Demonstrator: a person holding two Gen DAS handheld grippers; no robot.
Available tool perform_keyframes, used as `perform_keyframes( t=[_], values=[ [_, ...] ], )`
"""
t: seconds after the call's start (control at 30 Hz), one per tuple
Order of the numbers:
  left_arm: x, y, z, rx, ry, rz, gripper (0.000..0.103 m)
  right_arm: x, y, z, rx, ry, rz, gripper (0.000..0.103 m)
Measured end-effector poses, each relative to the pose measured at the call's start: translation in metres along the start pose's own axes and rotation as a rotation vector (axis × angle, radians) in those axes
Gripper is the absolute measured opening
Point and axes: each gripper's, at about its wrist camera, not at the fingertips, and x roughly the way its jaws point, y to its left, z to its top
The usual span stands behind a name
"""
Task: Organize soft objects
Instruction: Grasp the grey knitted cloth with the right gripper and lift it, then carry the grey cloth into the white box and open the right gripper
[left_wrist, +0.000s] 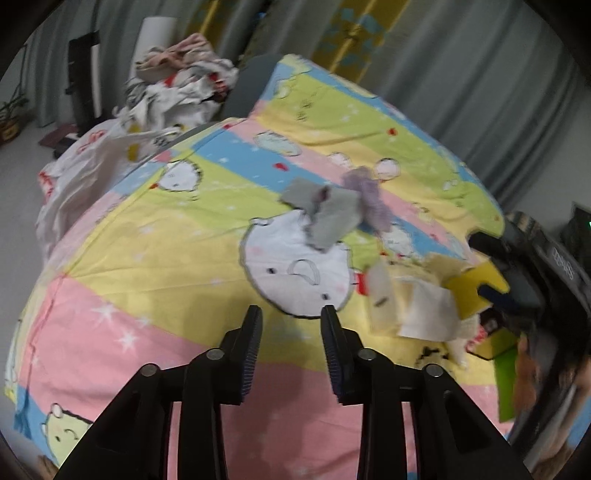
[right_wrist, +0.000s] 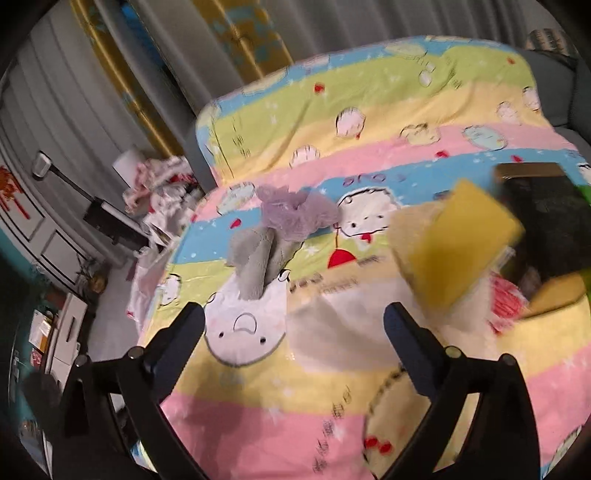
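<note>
Left wrist view
Left gripper (left_wrist: 291, 314): jaws a narrow gap apart, nothing between them; it hangs above the cartoon bedsheet (left_wrist: 155, 236).
Grey cloth (left_wrist: 325, 218): crumpled in a loose heap on the sheet ahead of the fingers, on the white cartoon face; well apart from the tips.
Lilac scrunchie-like piece (left_wrist: 369, 195): frilly, lying just behind the grey cloth and touching it.
Pale cloths (left_wrist: 413, 306): a small flat cream-and-white stack at the right, near the other tool's yellow body (left_wrist: 476, 288).
Advice for the step: I judge the next pick is the grey cloth; open wider first, come down on a raised fold, and pinch only one layer so the lilac piece stays behind.

Right wrist view
Right gripper (right_wrist: 295, 317): jaws spread wide, empty.
Grey cloth (right_wrist: 258, 262): folded over itself, standing up a little, ahead and between the fingertips but not reached.
Lilac piece (right_wrist: 291, 210): ruffled, resting against the grey cloth's far edge.
Yellow block (right_wrist: 454, 251): blurred, at the right; probably part of the other tool, but I cannot tell.
Advice: keep both tools from crossing; soft cloth sags, so grip near the middle of the bulk.
</note>
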Motion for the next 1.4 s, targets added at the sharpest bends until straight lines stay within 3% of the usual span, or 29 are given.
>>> perform_keyframes(
  t=[0.1, 0.3, 0.47, 0.5, 0.53, 0.6, 0.63, 0.7, 0.87, 1.0, 1.23, 1.4],
  values=[
    [0.004, 0.009, 0.002, -0.022, 0.013, 0.049, 0.051, 0.044, 0.014, 0.025, -0.019, 0.082, -0.019, 0.098],
    [0.012, 0.022, 0.009, -0.08, 0.03, 0.053, 0.054, 0.126, 0.059, 0.045, -0.069, 0.206, -0.005, 0.098],
    [0.012, 0.026, 0.01, -0.098, 0.026, 0.065, 0.054, 0.189, 0.064, 0.053, -0.065, 0.261, -0.113, 0.093],
    [0.011, 0.026, 0.01, -0.096, 0.024, 0.069, 0.054, 0.198, 0.06, 0.053, -0.036, 0.262, -0.131, 0.086],
    [0.011, 0.026, 0.01, -0.095, 0.022, 0.07, 0.054, 0.203, 0.056, 0.053, -0.018, 0.268, -0.128, 0.07],
    [0.01, 0.025, 0.011, -0.09, 0.02, 0.063, 0.054, 0.205, 0.054, 0.051, -0.019, 0.249, -0.128, 0.055],
    [0.01, 0.025, 0.011, -0.09, 0.019, 0.058, 0.054, 0.202, 0.055, 0.051, -0.032, 0.233, -0.124, 0.035],
    [0.01, 0.026, 0.012, -0.096, 0.019, 0.049, 0.054, 0.193, 0.056, 0.05, -0.031, 0.242, -0.115, 0.014],
    [0.001, 0.026, 0.012, -0.121, 0.003, -0.024, 0.054, 0.132, 0.065, 0.038, -0.022, 0.178, 0.057, 0.012],
    [-0.005, 0.027, 0.012, -0.126, -0.01, -0.021, 0.054, 0.068, 0.067, 0.02, -0.055, 0.17, 0.174, 0.013],
    [-0.01, 0.02, 0.007, -0.104, 0.0, -0.077, 0.054, -0.033, 0.04, -0.039, -0.135, 0.153, 0.2, 0.013],
    [0.001, -0.005, -0.003, -0.012, 0.076, -0.147, 0.054, -0.073, 0.014, -0.077, -0.117, 0.178, 0.183, 0.016]
  ],
)
